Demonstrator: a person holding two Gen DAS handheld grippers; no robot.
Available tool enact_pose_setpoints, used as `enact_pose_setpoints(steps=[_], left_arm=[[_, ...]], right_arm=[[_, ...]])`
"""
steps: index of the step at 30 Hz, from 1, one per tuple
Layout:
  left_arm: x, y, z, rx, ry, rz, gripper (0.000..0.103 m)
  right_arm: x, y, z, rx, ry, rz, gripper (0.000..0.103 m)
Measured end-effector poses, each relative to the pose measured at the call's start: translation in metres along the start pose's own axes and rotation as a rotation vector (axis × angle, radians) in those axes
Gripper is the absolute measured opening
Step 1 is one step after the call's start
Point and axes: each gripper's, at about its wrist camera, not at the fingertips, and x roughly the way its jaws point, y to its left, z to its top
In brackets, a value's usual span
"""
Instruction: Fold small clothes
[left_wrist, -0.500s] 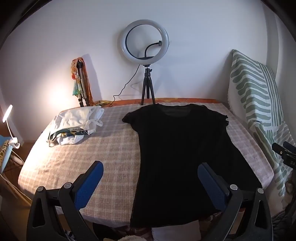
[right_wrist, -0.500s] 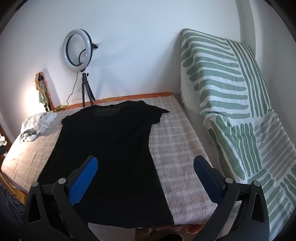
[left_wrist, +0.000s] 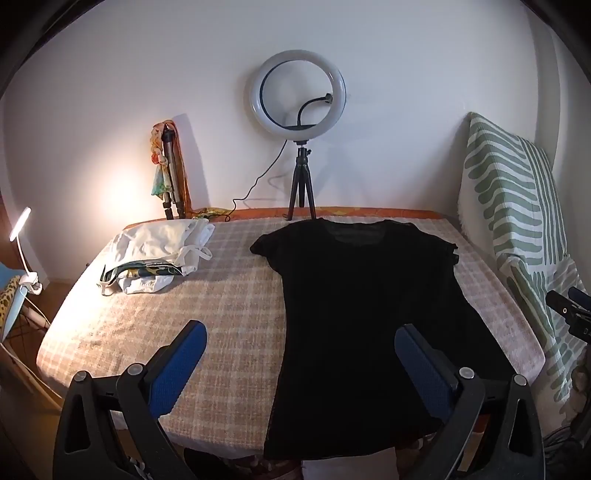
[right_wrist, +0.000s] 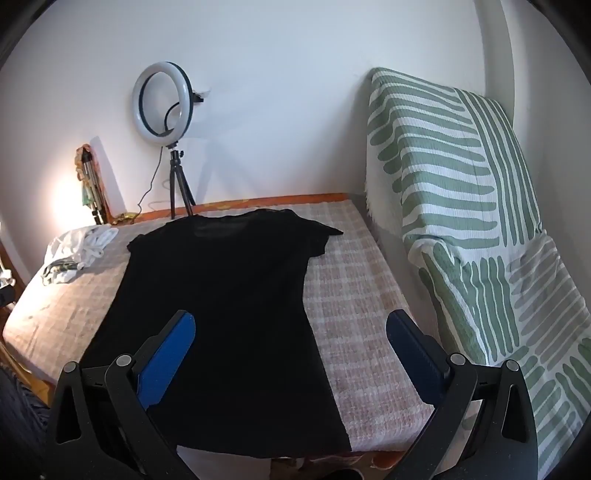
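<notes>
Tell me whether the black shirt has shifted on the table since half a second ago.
No. The black shirt keeps its collar just below the ring light tripod's feet, as before.

Both fisheye views look forward and downward from the near edge of the checked table, toward the white back wall. The left wrist view sits further left, with the black T-shirt right of centre. The right wrist view sits further right, with the shirt left of centre and the striped green cloth close at right. The 2 views share the ring light, shirt and pile of white clothes.
</notes>
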Motion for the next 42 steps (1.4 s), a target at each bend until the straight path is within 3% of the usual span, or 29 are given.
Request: enact_pose_setpoints(steps=[42], left_arm=[[-0.015,-0.003,0.005,0.000,-0.024,-0.010,0.103]], right_arm=[[-0.012,0.007,0.003,-0.009,-0.011,-0.003,0.103]])
